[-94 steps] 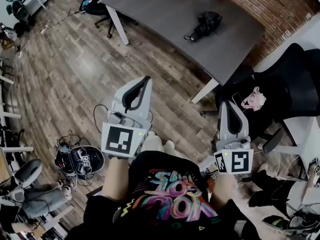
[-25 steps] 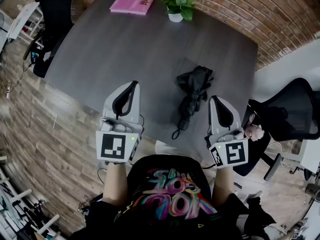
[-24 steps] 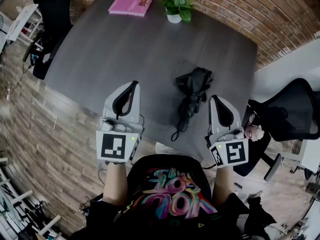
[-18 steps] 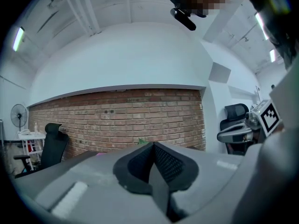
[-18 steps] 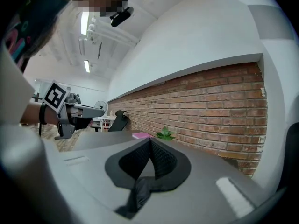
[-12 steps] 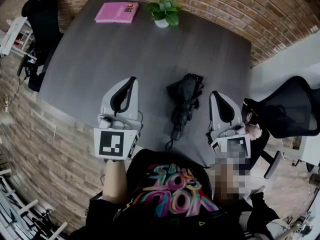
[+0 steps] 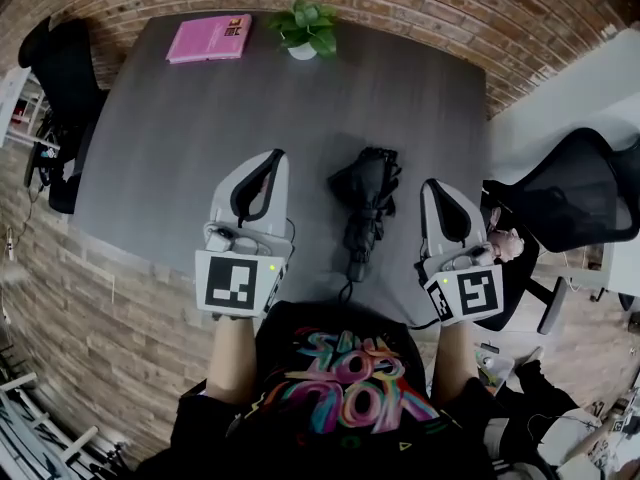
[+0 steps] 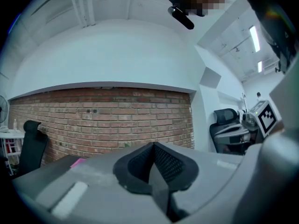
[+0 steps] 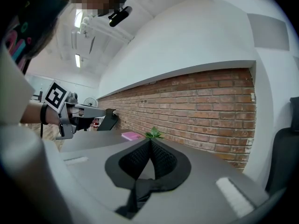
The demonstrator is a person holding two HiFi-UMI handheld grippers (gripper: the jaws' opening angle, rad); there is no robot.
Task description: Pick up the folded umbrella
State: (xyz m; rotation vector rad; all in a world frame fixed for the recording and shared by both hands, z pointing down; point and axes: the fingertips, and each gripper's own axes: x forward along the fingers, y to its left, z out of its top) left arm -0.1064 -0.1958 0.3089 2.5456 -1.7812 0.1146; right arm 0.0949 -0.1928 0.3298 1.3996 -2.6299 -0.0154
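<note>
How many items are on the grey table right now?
3: a folded black umbrella near the front edge, right of centre; a pink book at the far left corner; a potted plant beside it at the far edge. None seem hidden.

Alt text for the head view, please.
A folded black umbrella lies on a dark grey table between the left gripper and right gripper, both shut, neither touching it. A pink book and small potted plant sit at the far edge.
</note>
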